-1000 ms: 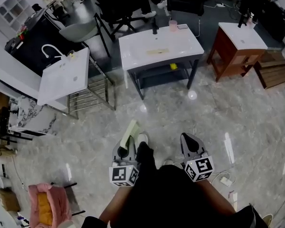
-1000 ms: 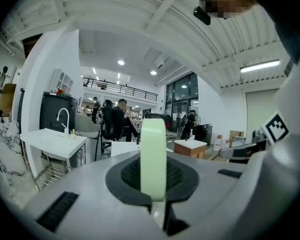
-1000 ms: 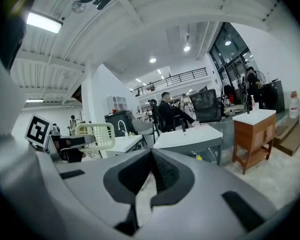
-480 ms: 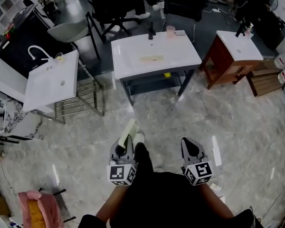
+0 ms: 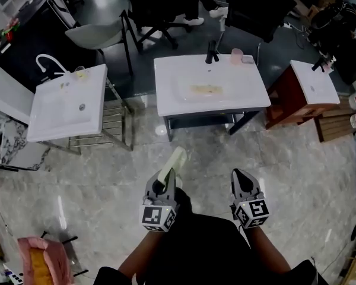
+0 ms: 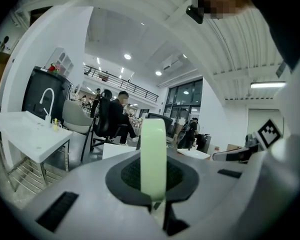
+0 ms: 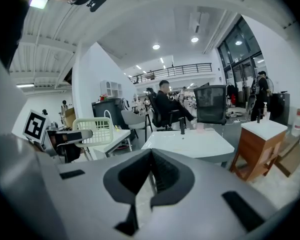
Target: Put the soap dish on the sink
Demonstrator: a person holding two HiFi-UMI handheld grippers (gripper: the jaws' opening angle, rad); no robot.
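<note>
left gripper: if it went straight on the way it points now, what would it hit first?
Probably the front edge of the middle white sink, left half. The left gripper, shut on the soap dish, aims at it across bare floor. Height is unclear, so it might pass under the top instead.

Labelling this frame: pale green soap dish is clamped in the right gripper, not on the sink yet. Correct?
Wrong gripper. The pale green soap dish is clamped in the left gripper, as the left gripper view shows. The right gripper is shut with nothing between its jaws. The rest holds: the dish is not on the white sink yet.
</note>
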